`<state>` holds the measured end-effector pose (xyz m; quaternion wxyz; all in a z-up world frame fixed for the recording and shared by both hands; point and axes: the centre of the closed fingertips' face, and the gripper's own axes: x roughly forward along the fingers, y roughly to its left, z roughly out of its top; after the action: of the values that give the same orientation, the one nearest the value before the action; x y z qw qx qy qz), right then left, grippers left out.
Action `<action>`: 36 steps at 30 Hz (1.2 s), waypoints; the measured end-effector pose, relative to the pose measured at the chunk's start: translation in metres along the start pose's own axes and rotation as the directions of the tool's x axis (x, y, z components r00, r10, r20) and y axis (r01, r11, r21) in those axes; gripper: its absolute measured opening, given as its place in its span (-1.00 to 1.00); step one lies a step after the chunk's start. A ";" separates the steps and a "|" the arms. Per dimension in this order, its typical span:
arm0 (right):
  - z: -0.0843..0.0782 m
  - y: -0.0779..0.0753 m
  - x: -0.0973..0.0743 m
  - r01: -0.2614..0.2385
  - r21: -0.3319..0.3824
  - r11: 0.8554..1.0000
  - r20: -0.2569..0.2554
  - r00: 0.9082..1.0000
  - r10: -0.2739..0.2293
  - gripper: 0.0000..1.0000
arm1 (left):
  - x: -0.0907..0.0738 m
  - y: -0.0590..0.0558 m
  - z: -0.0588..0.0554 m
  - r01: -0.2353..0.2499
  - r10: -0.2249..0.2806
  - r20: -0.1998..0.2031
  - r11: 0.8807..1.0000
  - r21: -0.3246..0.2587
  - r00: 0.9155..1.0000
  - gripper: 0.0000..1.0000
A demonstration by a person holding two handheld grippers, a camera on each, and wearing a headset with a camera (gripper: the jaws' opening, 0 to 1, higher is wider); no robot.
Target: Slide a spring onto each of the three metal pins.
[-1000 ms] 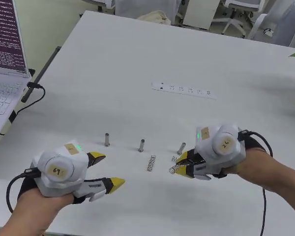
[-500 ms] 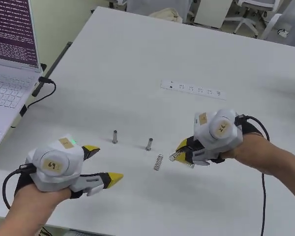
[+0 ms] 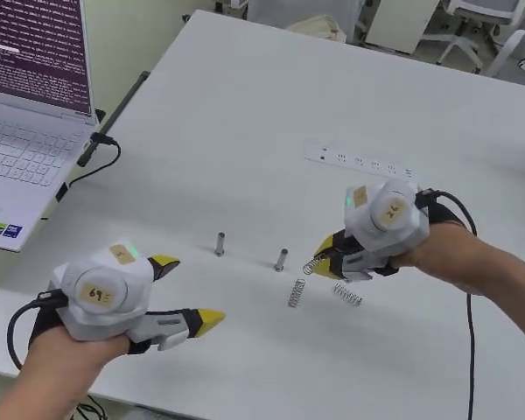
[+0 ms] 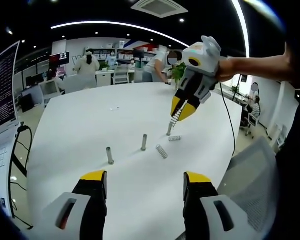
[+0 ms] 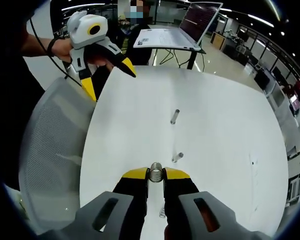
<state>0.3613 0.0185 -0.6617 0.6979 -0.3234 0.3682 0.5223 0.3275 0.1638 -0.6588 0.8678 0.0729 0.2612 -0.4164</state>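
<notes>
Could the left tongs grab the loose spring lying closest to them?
Probably yes. The left tongs are open and empty, and only bare table lies between them and that spring. The right tongs, shut on another spring, sit off to the side.

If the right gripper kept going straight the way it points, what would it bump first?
Probably the middle pin, just ahead of the right gripper and its held spring, though slightly off its line; depth is unclear.

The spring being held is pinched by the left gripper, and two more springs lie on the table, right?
No. The right gripper pinches that spring, as the right gripper view shows. Two more springs do lie on the table.
</notes>
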 end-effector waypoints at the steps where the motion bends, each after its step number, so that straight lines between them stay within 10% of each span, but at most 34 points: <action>1: 0.002 -0.001 0.001 -0.002 -0.001 1.000 0.000 1.000 0.002 -0.83 | 0.000 0.000 0.000 -0.001 0.001 0.000 1.000 -0.002 1.000 0.16; 36: 0.064 -0.039 0.046 -0.052 -0.051 0.997 0.015 0.999 0.053 -0.83 | -0.013 0.008 -0.005 -0.023 0.023 0.006 0.999 -0.031 1.000 0.17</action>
<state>0.4188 0.0848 -0.6650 0.6785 -0.3272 0.3574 0.5522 0.3252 0.1798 -0.6573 0.8745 0.0611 0.2639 -0.4024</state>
